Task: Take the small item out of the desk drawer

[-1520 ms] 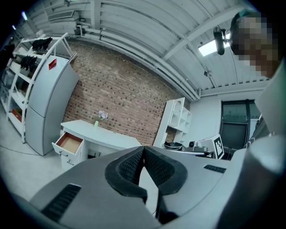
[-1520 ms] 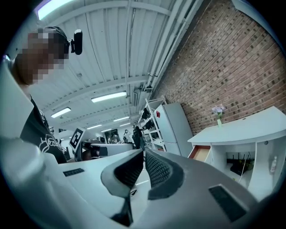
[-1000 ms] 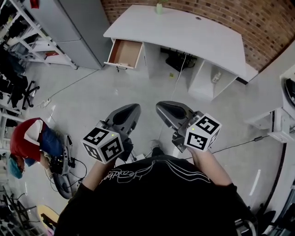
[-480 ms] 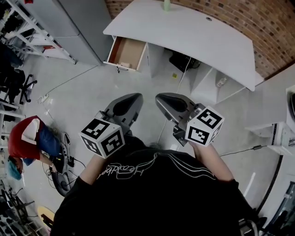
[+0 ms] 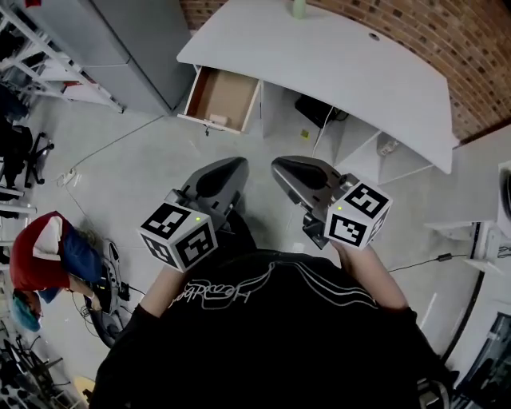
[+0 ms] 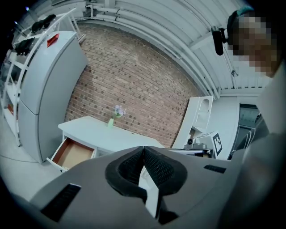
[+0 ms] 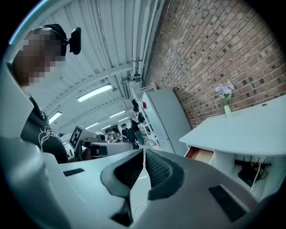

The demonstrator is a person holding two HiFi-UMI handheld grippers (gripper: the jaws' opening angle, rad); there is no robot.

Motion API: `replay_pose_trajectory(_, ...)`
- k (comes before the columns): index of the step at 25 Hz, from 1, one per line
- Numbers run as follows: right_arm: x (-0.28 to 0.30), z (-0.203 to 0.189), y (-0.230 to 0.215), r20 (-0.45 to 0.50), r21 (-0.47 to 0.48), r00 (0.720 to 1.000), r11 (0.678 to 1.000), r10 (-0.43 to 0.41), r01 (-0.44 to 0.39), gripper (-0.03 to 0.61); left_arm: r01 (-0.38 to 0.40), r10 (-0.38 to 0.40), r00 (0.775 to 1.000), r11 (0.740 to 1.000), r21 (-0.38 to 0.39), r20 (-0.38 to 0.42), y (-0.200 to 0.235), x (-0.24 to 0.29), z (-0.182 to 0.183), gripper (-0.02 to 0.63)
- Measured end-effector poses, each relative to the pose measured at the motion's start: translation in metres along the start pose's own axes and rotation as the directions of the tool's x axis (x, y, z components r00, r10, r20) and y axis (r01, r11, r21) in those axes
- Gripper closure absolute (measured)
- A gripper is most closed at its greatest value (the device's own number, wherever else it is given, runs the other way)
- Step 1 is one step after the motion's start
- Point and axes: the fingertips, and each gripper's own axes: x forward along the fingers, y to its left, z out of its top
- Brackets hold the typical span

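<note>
The fingers of the left gripper (image 6: 144, 148) were pressed together, their ribbed black pads meeting at the tip with nothing between them. The right gripper (image 7: 144, 153) was the same: pads closed against each other and holding nothing.

In the head view both grippers sat side by side just in front of the person's chest, the left gripper (image 5: 236, 165) and the right gripper (image 5: 279, 166) near each other but not touching, noses pointing forward over the grey floor (image 5: 152, 172). Each carried a cube with square black-and-white markers at its rear, one on the left (image 5: 179, 240) and one on the right (image 5: 356, 216), with a bare forearm behind each and a black shirt (image 5: 263, 335) below.

Well ahead of the grippers stood a white desk (image 5: 335, 56) against a brick wall (image 5: 447, 32). At its left end the drawer (image 5: 224, 94) was pulled out, its brown bottom showing. A small pale thing (image 5: 215, 120) lay at the drawer's front edge; it was too small to tell what it was. Both grippers were well apart from the drawer.

A green vase (image 5: 299, 8) with pale flowers stood at the back of the desk top. A tall grey cabinet (image 5: 132, 48) stood just left of the desk. Far to the left, a person in red (image 5: 44, 256) was low on the floor.
</note>
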Motion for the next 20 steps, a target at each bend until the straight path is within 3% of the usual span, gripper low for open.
replay_pose_trajectory(7, 0.112, 0.019, -0.064, -0.037, 0.087, 0.999, 0.995, -0.038, 0.041, 0.534, 0.007, -0.012, 0.998, 0.997, -0.08, -0.066, 0.126, 0.035, 0.032, 0.592)
replay_pose_trajectory(14, 0.224, 0.03, -0.123, -0.058, 0.158, 0.995, 0.984, -0.076, 0.084, 0.534, 0.005, -0.02, 0.988, 0.995, -0.101, -0.155, 0.255, 0.06, 0.058, 0.592)
replay_pose_trajectory(20, 0.284, 0.019, -0.183, -0.084, 0.195, 0.989, 0.971, -0.122, 0.136, 0.532, -0.008, -0.018, 0.977, 0.993, -0.117, -0.213, 0.339, 0.088, 0.053, 0.592)
